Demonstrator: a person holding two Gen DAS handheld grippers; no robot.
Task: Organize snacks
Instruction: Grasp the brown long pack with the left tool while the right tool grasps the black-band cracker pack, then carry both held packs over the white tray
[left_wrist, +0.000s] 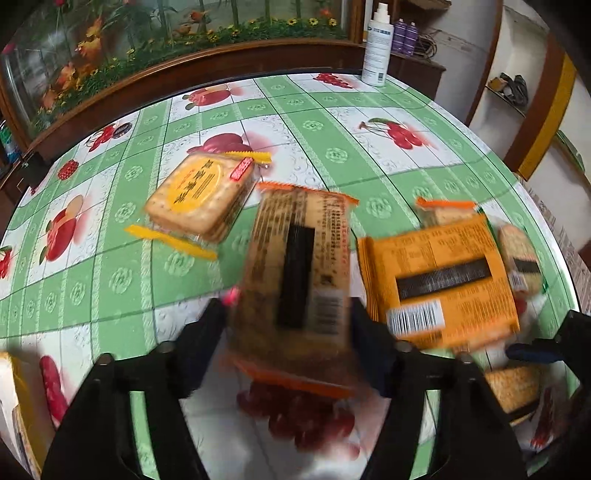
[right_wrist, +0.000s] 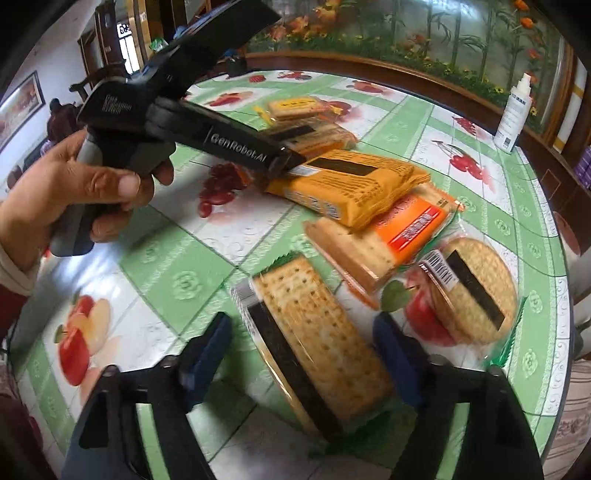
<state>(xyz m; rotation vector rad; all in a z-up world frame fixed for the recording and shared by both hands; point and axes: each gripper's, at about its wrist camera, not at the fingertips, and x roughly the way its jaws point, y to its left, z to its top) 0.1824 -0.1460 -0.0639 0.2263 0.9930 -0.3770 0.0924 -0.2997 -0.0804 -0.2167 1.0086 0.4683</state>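
My left gripper (left_wrist: 288, 325) is shut on an orange-edged cracker pack (left_wrist: 295, 273), held above the table; it also shows in the right wrist view (right_wrist: 317, 136). An orange snack pack (left_wrist: 439, 280) lies just right of it, also in the right wrist view (right_wrist: 351, 184). A yellow-label cracker pack (left_wrist: 199, 195) lies beyond on the left. My right gripper (right_wrist: 303, 347) is open, its jaws on either side of a green-edged square cracker pack (right_wrist: 317, 339). An orange-label cracker pack (right_wrist: 384, 240) and a round cracker pack (right_wrist: 476, 291) lie beyond.
A round table with a green fruit-print cloth (left_wrist: 332, 122) carries everything. A white spray bottle (left_wrist: 376, 48) stands at its far edge, also in the right wrist view (right_wrist: 513, 114). A wooden cabinet with a flower panel (left_wrist: 147, 44) runs behind. Another pack (left_wrist: 18, 406) lies at the left edge.
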